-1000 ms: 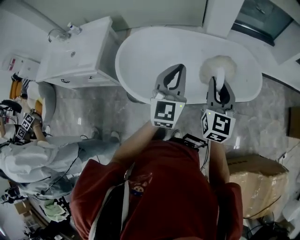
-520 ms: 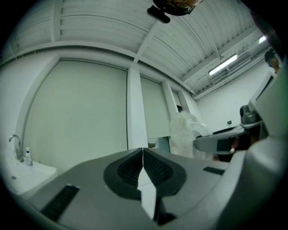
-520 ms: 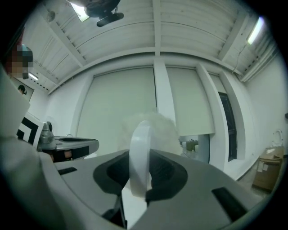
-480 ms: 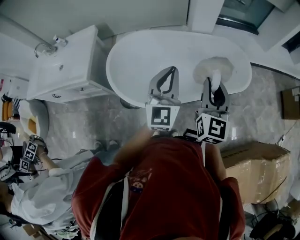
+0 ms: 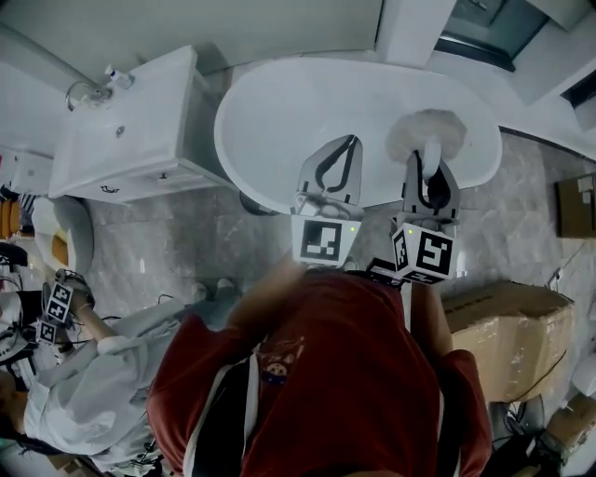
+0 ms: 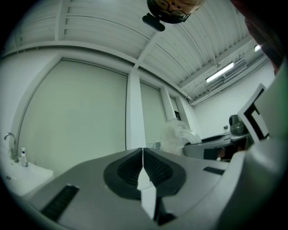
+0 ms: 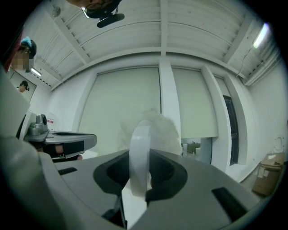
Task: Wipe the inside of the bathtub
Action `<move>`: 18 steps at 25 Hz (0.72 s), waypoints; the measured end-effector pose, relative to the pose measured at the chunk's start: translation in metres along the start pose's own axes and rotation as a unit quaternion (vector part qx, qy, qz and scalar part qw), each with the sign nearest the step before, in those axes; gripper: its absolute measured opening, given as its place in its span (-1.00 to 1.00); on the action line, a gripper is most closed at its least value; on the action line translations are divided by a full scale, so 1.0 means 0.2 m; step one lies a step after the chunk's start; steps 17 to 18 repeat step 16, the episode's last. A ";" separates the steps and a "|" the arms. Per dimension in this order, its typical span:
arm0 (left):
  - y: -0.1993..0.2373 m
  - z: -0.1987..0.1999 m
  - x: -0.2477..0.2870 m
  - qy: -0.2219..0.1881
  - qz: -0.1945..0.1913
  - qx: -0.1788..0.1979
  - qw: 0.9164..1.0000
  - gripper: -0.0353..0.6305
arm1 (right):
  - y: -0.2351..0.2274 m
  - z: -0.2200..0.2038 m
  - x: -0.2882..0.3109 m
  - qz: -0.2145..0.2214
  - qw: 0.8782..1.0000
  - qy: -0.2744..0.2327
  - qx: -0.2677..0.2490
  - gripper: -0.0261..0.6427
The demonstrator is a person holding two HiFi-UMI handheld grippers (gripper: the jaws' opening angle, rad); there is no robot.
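The white oval bathtub (image 5: 279, 112) lies at the top of the head view. My left gripper (image 5: 347, 142) hangs over its near rim, jaws pressed together with nothing between them (image 6: 143, 155). To its right, my right gripper (image 5: 429, 160) is shut on the white handle (image 7: 140, 157) of a fluffy white scrubber. The scrubber's puffy head (image 5: 426, 129) sits over the tub's right end, past the jaw tips (image 7: 155, 128). It also shows in the left gripper view (image 6: 177, 137). Both gripper cameras point up at walls and ceiling, so the tub's inside is hidden there.
A white washbasin cabinet (image 5: 130, 130) with a tap stands left of the tub, with a toilet (image 5: 60, 233) further left. A cardboard box (image 5: 503, 335) sits on the marble floor at right. Another person in white (image 5: 84, 373) crouches lower left. A white pillar (image 5: 410, 28) rises behind the tub.
The head view has shifted a little. Both grippers keep nearly the same pose over the tub's near rim, and the scrubber stays in the right one. The person at left has moved lower.
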State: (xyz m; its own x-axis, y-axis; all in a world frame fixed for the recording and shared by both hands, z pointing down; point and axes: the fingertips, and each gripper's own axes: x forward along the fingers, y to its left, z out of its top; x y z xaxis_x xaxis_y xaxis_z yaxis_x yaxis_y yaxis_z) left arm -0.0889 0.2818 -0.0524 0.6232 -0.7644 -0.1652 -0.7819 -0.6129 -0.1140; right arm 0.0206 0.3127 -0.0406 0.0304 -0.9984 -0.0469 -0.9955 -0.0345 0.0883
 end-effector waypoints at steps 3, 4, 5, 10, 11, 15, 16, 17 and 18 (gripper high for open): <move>0.00 0.01 -0.01 -0.004 -0.002 0.003 1.000 -0.85 | 0.01 0.01 0.00 -0.001 1.000 -0.002 -0.008 -0.64; 0.00 0.02 -0.01 -0.008 -0.002 0.000 1.000 -0.85 | 0.01 0.00 -0.01 0.000 1.000 -0.002 -0.008 -0.64; 0.00 0.02 -0.02 -0.010 -0.001 -0.002 1.000 -0.85 | 0.01 0.00 -0.01 0.001 1.000 -0.002 -0.007 -0.64; 0.00 0.05 -0.04 -0.009 -0.002 0.008 1.000 -0.85 | 0.02 -0.01 -0.02 0.004 1.000 0.001 0.003 -0.64; 0.01 0.05 -0.04 -0.009 -0.001 0.008 1.000 -0.85 | 0.02 -0.02 -0.03 0.005 1.000 0.003 0.006 -0.64; 0.04 0.07 -0.05 -0.005 0.003 0.003 1.000 -0.85 | 0.04 0.01 -0.03 0.011 1.000 0.007 0.019 -0.64; 0.04 0.08 -0.06 -0.004 0.005 0.001 1.000 -0.85 | 0.04 0.02 -0.03 0.011 1.000 0.007 0.018 -0.64; 0.04 0.08 -0.06 -0.004 0.005 0.001 1.000 -0.85 | 0.04 0.02 -0.03 0.011 1.000 0.007 0.018 -0.64; 0.04 0.08 -0.06 -0.004 0.005 0.001 1.000 -0.85 | 0.04 0.02 -0.03 0.011 1.000 0.007 0.018 -0.64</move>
